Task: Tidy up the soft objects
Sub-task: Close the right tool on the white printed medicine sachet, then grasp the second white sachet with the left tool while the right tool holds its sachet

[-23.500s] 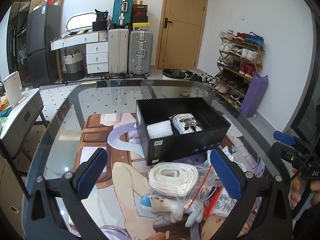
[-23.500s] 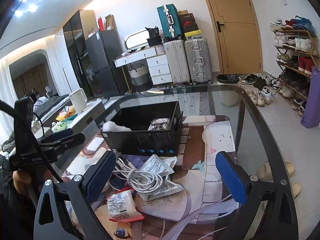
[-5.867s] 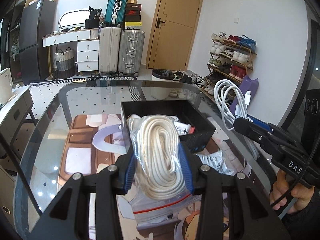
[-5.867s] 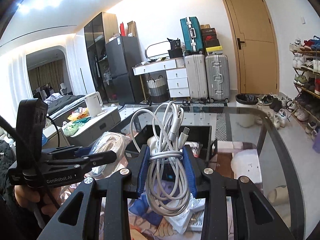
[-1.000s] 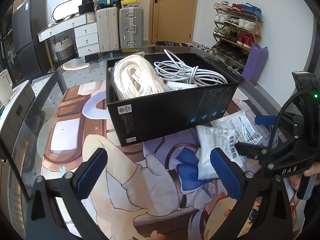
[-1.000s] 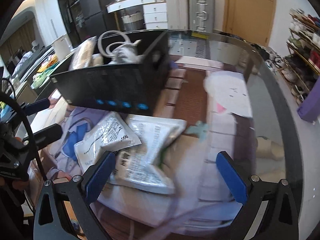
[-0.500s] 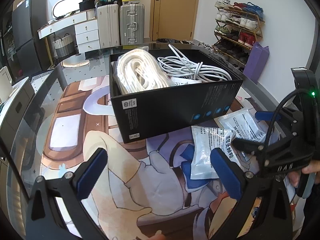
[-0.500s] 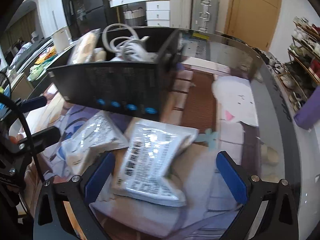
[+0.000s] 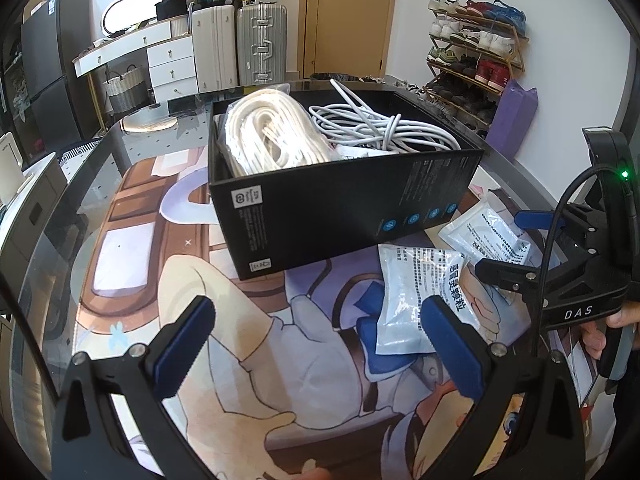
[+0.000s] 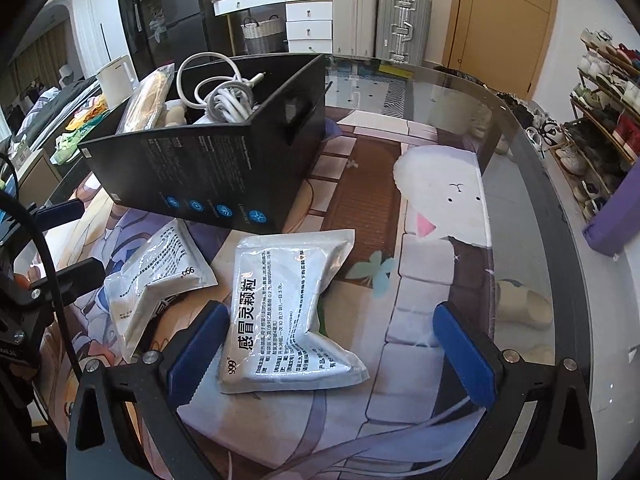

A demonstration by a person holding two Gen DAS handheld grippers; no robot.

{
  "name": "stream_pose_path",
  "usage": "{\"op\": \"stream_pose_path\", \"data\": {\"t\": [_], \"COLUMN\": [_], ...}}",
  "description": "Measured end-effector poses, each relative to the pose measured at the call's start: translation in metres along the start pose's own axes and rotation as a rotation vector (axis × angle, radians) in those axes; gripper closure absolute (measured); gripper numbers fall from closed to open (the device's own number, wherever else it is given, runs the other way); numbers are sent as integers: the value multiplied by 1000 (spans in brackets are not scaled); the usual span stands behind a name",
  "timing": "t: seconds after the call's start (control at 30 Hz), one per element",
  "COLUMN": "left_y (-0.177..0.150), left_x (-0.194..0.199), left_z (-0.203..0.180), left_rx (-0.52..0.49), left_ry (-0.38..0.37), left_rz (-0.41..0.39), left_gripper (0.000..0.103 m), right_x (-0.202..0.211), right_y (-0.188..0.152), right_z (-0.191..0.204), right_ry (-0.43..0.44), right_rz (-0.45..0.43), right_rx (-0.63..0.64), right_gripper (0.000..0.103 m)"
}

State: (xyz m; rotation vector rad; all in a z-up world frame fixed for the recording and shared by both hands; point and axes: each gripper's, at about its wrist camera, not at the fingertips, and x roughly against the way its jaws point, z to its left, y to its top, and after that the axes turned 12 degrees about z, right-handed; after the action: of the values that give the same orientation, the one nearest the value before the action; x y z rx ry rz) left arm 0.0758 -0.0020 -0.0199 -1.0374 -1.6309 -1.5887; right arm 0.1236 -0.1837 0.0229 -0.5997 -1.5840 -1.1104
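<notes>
A black box (image 9: 344,208) stands on the printed mat and holds a bagged white rope (image 9: 268,136) and a coil of white cable (image 9: 380,128). Two white sachets lie in front of it. The larger sachet (image 10: 288,312) rests flat between the fingers of my right gripper (image 10: 332,354), close to the left pad; the jaws are wide open and not touching it. The second sachet (image 10: 160,276) lies to its left. My left gripper (image 9: 316,344) hovers open over bare mat, with that second sachet (image 9: 416,300) by its right finger.
The glass table's curved edge (image 10: 532,184) runs along the right, with slippers (image 10: 520,304) visible beneath it. Beyond it are a shoe rack (image 9: 472,56), a purple roll (image 9: 516,120), suitcases (image 9: 240,44) and a door. A person's hand (image 9: 616,320) holds the right gripper's handle.
The right gripper has moved in so the large sachet now lies between its open fingers. The left gripper has edged slightly closer to the box.
</notes>
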Motion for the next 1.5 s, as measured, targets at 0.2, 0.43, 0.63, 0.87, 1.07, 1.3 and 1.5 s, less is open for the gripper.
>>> {"op": "stream_pose_path", "data": {"t": [0.2,0.43,0.63,0.87,1.07,1.3,1.5], "left_y": [-1,-1,-1,-1,-1,6,14], "left_x": [-5,-9,-9,-8,-9,-13,-14], "left_z": [5,8,5,2,-8,-30,-29], "left_rx": [21,36,27,27,19,-17,13], "left_ry": [-12,-21,-6,2,-58,-85,-107], "left_rz": [23,39,41,47,85,105,119], "left_gripper": [0,0,0,0,0,0,0], "right_x": [0,8,14,22,36,51,56], "right_y": [0,-2,-12,-22,-30,-38,-41], "right_z": [1,1,8,3,2,6,10], "right_ry": [-4,6,11,30,84,114,119], "right_rz": [-13,-49,-62,-85,-138,-190,-205], "right_rx": [-1,15,37,5,-8,-10,2], "right_gripper": [8,43,59,64,64,64,64]}}
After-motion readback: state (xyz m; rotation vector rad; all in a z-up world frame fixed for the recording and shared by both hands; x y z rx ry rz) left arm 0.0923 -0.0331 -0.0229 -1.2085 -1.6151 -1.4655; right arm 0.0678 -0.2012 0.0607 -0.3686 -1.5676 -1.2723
